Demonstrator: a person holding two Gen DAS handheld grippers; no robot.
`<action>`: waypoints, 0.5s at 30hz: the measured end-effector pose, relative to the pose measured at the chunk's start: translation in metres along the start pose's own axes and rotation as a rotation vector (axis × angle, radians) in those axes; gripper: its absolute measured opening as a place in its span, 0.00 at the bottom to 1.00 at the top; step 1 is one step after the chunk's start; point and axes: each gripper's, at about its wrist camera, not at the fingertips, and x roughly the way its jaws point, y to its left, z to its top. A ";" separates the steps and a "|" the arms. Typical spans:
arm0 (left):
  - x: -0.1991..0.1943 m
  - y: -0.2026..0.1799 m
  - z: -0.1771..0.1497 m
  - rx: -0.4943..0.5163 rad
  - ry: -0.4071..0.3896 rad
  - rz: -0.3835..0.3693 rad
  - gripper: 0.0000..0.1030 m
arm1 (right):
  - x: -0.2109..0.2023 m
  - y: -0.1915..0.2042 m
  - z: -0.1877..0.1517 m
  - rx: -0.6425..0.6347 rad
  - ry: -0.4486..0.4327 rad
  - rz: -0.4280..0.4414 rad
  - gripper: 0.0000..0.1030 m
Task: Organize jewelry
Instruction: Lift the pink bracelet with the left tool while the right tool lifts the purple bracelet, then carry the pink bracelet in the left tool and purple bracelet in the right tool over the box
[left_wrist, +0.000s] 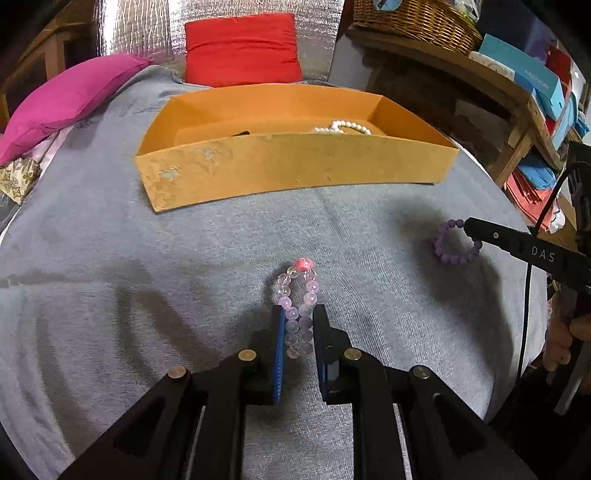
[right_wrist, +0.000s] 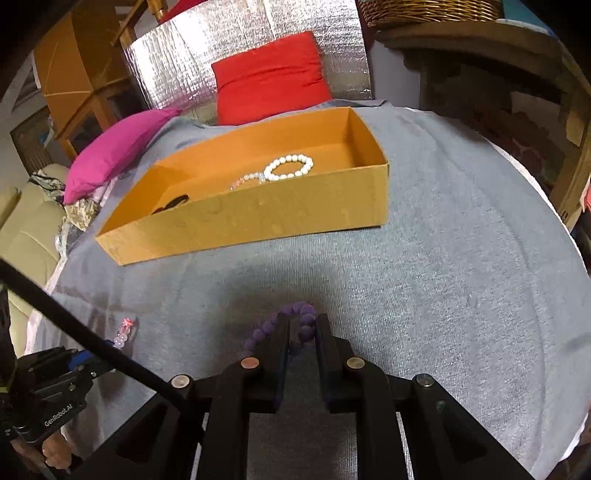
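I hold both claws narrow. Left claw (left_wrist: 298, 314) pinches pink bead bracelet (left_wrist: 297, 295); right claw (right_wrist: 301, 321) pinches purple bead bracelet (right_wrist: 291, 323). Both low over grey bed cover (right_wrist: 461, 277). Orange box (right_wrist: 258, 221) lies straight ahead, long side across, near wall facing claws; right claw looks nearer its pearl bracelet (right_wrist: 289, 168) end.

I'm looking over a bed w/ a grey cover (left_wrist: 184, 258). At its far end, a red cushion (left_wrist: 242, 50) leans on a silver quilted foil panel (right_wrist: 192, 51); a magenta pillow (left_wrist: 70, 98) lies to its left. Wooden shelving (left_wrist: 517, 99) on the right holds a wicker basket (left_wrist: 413, 22) & blue boxes (left_wrist: 524, 70). Dim indoor light.
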 end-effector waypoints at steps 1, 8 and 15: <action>-0.001 0.001 0.000 0.001 -0.003 0.006 0.15 | 0.000 0.000 0.001 0.003 -0.003 0.001 0.15; -0.003 -0.001 0.003 0.016 -0.023 0.069 0.15 | -0.010 -0.005 0.005 0.023 -0.042 0.032 0.10; -0.001 -0.001 0.005 0.009 -0.021 0.093 0.15 | -0.006 -0.002 0.006 0.024 -0.024 0.034 0.10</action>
